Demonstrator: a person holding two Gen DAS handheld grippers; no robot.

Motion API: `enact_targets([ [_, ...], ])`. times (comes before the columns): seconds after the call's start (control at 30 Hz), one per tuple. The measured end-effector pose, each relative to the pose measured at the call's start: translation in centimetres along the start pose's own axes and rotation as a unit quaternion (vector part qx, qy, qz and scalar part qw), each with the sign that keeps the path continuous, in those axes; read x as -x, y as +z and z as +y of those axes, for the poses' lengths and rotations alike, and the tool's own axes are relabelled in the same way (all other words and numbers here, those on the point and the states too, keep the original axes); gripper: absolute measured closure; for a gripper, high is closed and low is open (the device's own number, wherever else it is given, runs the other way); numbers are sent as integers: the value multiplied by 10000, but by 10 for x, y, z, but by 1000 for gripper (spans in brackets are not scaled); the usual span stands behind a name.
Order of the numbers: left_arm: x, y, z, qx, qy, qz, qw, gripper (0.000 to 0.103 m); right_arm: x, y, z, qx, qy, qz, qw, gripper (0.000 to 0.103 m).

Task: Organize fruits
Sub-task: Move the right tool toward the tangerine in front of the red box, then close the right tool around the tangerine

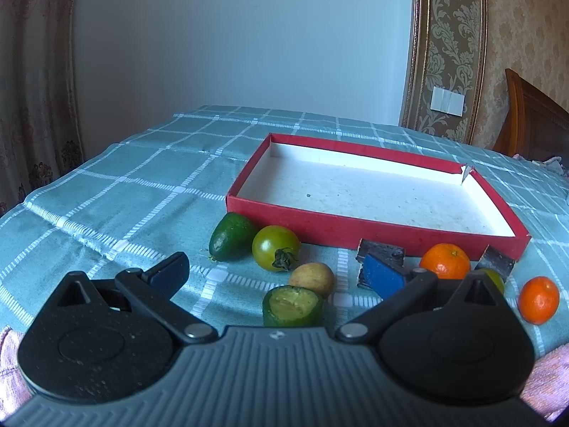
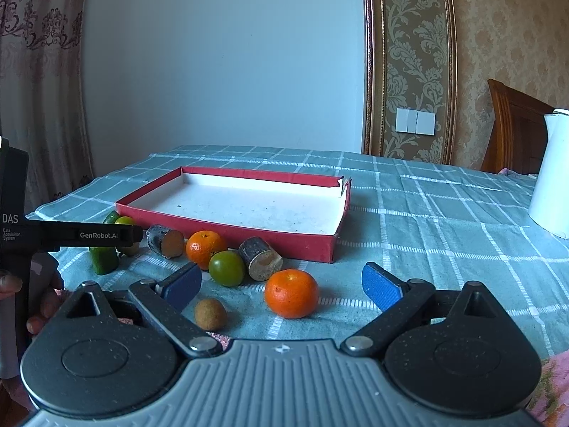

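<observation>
A red shallow box (image 1: 355, 229) with a white inside sits on the checked cloth; it also shows in the right wrist view (image 2: 227, 229). In front of it lie a whole green fruit (image 1: 231, 236), a green tomato (image 1: 275, 252), a small tan fruit (image 1: 312, 278), a cut green fruit (image 1: 292, 306), two dark cut pieces (image 1: 382, 254), and two tangerines (image 1: 444, 261) (image 1: 538, 299). My left gripper (image 1: 277, 274) is open and empty above the cut green fruit. My right gripper (image 2: 282, 286) is open and empty, with a tangerine (image 2: 291, 293) between its fingers. The left gripper's body (image 2: 71, 236) shows at the left.
A white kettle (image 2: 551, 174) stands at the right on the cloth. A wooden chair (image 2: 512, 131) is behind the table on the right. A curtain hangs at the left and a pale wall is behind. The table's near edge lies under the grippers.
</observation>
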State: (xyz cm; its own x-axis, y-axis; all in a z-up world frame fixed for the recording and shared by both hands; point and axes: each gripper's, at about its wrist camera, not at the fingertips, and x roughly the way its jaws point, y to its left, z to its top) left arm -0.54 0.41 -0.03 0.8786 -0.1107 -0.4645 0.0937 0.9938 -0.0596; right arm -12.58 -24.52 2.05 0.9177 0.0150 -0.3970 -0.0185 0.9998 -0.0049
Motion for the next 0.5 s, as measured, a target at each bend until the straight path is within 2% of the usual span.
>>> enact_targets([
  [0.5, 0, 0, 0, -8, -16, 11, 10000, 0, -5, 2, -1, -7, -23, 32, 10000, 5],
])
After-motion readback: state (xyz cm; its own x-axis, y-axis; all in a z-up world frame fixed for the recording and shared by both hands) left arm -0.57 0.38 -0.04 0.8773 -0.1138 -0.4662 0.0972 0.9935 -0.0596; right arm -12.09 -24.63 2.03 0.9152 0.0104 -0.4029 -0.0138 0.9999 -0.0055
